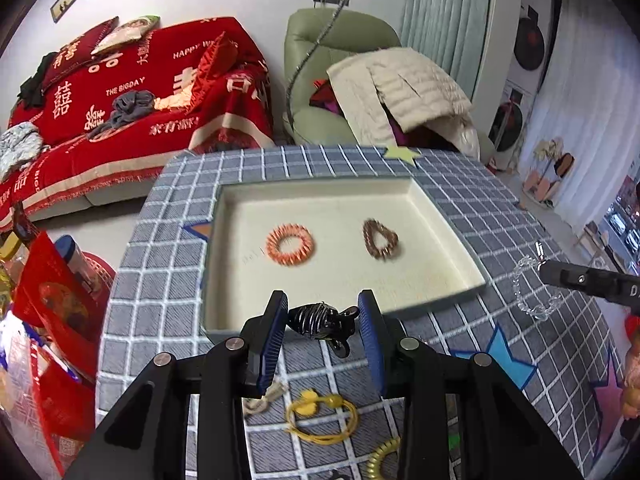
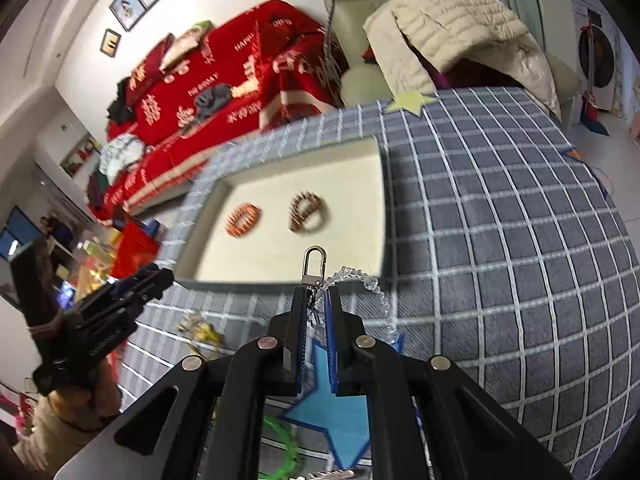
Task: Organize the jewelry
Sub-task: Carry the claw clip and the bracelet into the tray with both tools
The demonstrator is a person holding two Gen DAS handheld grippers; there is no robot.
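- The left gripper [image 1: 323, 322] had its jaws part-open, clamped on a black ribbed hair clip [image 1: 320, 320], held just over the near rim of the tray [image 1: 452, 240].
- The right gripper [image 2: 316, 300] had its jaws almost fully closed, pinching a clear bead bracelet [image 2: 372, 284] by its end with the silver clasp [image 2: 314, 262]; the loop dangled beside the tray's near right corner.
- Inside the tray lay an orange bracelet [image 1: 290, 245] and, to its right, a brown bracelet [image 1: 380, 238], apart from each other.
- To do this step well, I judged each piece should be carried over bare tray floor, clear of the two already there, lowered close and only then released, so the hanging beads would not snag the rim.
- Nearer than the tray, a yellow cord [image 1: 320, 416] waited on the checked worktop [image 1: 500, 200].
- Beyond the tray, the red blanket [image 1: 132, 92] read "HAPPY W…" and "THE BIGDAY" among Chinese characters; the right gripper's side showed a letter "D", the rest cut off.
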